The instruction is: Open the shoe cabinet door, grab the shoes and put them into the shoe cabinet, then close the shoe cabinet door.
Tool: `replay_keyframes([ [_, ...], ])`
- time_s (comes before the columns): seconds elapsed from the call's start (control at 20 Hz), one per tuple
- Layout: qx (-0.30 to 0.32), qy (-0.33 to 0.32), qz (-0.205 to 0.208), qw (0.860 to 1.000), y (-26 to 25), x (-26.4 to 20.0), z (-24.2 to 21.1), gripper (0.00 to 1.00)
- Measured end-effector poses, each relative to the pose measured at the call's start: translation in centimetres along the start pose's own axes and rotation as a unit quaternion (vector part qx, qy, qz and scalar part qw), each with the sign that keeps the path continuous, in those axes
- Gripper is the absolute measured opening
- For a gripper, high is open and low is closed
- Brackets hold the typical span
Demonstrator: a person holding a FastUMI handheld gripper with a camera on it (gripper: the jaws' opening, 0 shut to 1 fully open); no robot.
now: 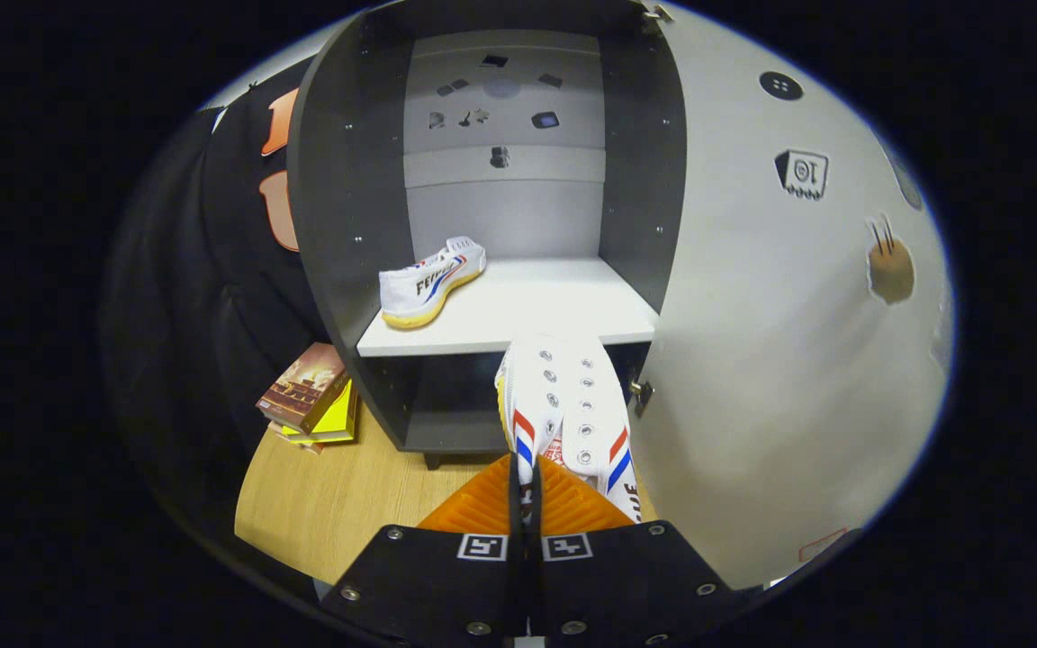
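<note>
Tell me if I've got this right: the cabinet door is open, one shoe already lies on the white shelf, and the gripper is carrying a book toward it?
Not quite. In the gripper view, the gripper is shut on a second shoe, not a book. The books lie on the table beside the cabinet. The door is open, and one shoe lies on the white shelf.

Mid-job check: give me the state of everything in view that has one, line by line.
cabinet door: swung open, to the right of the fingers
first shoe: lying on the cabinet shelf, left side
second shoe: clamped in the gripper, held just before the shelf edge
gripper: shut on the second shoe
books: stacked on the floor left of the cabinet
</note>
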State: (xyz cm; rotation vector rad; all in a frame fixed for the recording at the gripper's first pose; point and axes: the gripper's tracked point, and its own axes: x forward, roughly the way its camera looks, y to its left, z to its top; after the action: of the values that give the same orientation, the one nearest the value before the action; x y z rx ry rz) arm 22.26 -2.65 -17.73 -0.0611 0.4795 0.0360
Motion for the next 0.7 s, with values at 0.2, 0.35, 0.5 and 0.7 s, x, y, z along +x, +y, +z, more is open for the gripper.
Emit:
replay_keyframes([
  [0.2,-0.017,-0.027,-0.003,1.0,0.5,2.5,5.5,0.0],
  [0.35,-0.029,-0.041,-0.005,0.999,0.8,4.6,9.5,0.0],
  [0.5,-0.036,-0.051,-0.003,0.998,1.4,7.7,13.1,0.0],
  [0.7,-0.047,-0.04,-0.022,0.998,0.9,13.7,15.4,0.0],
])
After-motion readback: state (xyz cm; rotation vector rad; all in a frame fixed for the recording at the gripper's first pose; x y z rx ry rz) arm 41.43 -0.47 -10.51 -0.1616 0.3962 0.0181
